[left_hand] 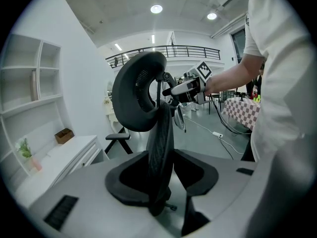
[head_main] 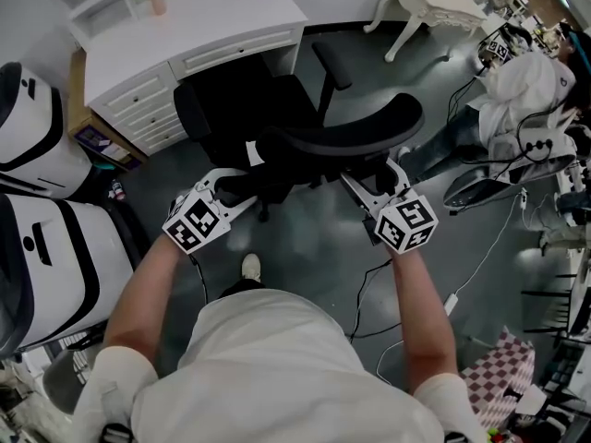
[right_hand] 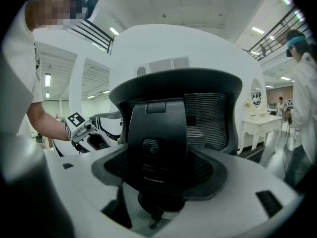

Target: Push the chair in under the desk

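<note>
Both the left gripper (head_main: 233, 185) and right gripper (head_main: 366, 185) pinch the chair (head_main: 343, 127) back between their fingers, its seat beyond them at the desk (head_main: 189, 26) edge; uneven pushing could swivel it into the drawers (head_main: 148, 109).

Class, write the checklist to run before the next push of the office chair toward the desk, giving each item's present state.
1. Left hand-held gripper closed on the office chair's back: ok.
2. Right hand-held gripper closed on that back: ok.
3. Seat points toward the white desk: ok.
4. Armrest will clear the desk's side: cannot tell.
5. Space under the desk is free: cannot tell, hidden.
</note>
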{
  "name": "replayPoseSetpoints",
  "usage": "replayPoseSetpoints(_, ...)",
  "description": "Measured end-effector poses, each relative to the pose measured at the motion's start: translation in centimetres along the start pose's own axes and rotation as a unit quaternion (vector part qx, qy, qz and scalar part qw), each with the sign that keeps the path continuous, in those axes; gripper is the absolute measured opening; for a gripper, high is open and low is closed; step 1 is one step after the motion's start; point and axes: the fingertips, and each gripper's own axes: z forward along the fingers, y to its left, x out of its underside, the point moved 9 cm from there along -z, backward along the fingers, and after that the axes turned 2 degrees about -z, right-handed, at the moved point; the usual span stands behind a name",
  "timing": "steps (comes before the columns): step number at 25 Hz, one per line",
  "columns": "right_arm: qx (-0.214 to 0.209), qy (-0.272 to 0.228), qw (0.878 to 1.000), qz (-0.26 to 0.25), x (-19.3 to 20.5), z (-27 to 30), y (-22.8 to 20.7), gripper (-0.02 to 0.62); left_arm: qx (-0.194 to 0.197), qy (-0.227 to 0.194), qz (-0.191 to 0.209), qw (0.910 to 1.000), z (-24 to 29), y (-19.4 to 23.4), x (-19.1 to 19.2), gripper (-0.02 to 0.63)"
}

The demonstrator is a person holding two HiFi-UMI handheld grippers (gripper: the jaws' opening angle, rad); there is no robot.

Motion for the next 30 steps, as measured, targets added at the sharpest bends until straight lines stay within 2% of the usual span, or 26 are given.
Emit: replayPoseSetpoints(30,0.000,-0.004,1.000,0.003,-2.3,8.9,-1.1,0.325,-0.021,-0.018,-0.027,0.9993,-0.6,9.0,2.5,0.179)
